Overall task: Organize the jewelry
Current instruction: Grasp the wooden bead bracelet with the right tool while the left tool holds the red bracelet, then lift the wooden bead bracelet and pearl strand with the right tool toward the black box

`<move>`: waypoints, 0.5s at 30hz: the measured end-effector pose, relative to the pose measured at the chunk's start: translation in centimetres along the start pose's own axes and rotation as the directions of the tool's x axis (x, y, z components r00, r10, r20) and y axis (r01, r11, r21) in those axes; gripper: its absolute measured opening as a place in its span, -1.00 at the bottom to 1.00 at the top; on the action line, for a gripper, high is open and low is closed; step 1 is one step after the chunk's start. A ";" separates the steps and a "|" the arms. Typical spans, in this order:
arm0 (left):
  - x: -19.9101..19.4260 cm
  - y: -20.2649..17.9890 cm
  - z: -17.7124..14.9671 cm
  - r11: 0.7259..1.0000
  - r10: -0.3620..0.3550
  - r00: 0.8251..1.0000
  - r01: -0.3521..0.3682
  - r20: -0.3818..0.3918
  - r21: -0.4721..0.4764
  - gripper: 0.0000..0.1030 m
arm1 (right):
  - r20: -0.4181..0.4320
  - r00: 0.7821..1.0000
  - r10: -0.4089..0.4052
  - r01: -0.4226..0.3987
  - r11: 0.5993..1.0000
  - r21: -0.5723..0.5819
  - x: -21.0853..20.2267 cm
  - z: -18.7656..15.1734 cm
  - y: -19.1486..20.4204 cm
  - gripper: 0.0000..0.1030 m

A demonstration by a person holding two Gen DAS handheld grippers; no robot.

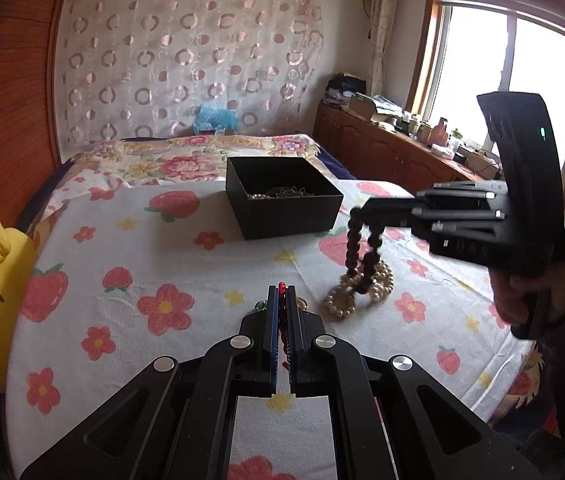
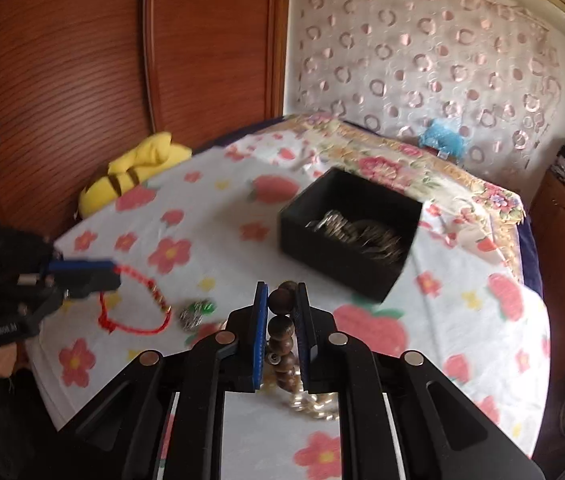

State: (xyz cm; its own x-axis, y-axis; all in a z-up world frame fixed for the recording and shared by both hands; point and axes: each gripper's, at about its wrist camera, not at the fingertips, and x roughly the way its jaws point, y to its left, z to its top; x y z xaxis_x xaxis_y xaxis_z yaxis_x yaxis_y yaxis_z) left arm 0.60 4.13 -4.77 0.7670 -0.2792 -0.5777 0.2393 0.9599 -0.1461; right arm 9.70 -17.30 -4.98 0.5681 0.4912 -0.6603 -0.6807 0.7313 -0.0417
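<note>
The left gripper (image 1: 281,294) is clenched on the red cord bracelet (image 2: 132,308), low over the bed (image 1: 130,272). The right gripper (image 2: 282,294) is clamped on a dark bead strand (image 1: 356,246), limp, dangling, tangled with pearls (image 1: 358,288). Snagging is likely; a bead-line grip appears sound. The black box (image 1: 282,200) lies beyond.

Daylight pours in from the window (image 1: 510,80) at the upper right of the left wrist view, blown out to white. The bed (image 1: 186,264) is evenly lit with soft shadows. Both views bow strongly at the edges, with dark corners. The left wrist view is sharp; the right wrist view is smeared by motion blur, most on the black box (image 2: 346,256).
</note>
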 end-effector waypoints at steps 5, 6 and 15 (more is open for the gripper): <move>0.0 -0.3 0.3 1.000 -0.007 1.000 0.007 0.004 0.002 -0.95 | 0.035 0.999 -0.014 0.014 1.000 0.004 -1.5 1.3 -1.4 -0.71; 0.0 -0.4 0.4 1.000 -0.007 1.000 0.007 0.005 0.005 -0.95 | 0.037 0.999 -0.015 0.015 1.000 0.004 -1.6 1.5 -1.5 -0.71; 0.2 -0.5 1.3 1.000 -0.004 1.000 0.004 0.012 0.013 -0.95 | 0.067 0.998 0.000 -0.001 1.000 0.015 -2.3 2.6 -1.8 -0.71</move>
State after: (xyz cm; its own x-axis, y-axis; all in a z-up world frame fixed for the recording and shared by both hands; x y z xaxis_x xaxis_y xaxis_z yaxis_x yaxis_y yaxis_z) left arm 1.39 3.52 -3.74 0.7728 -0.2837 -0.5677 0.2502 0.9583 -0.1383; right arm 10.84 -18.49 -1.47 0.5979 0.5221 -0.6082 -0.6744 0.7378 -0.0297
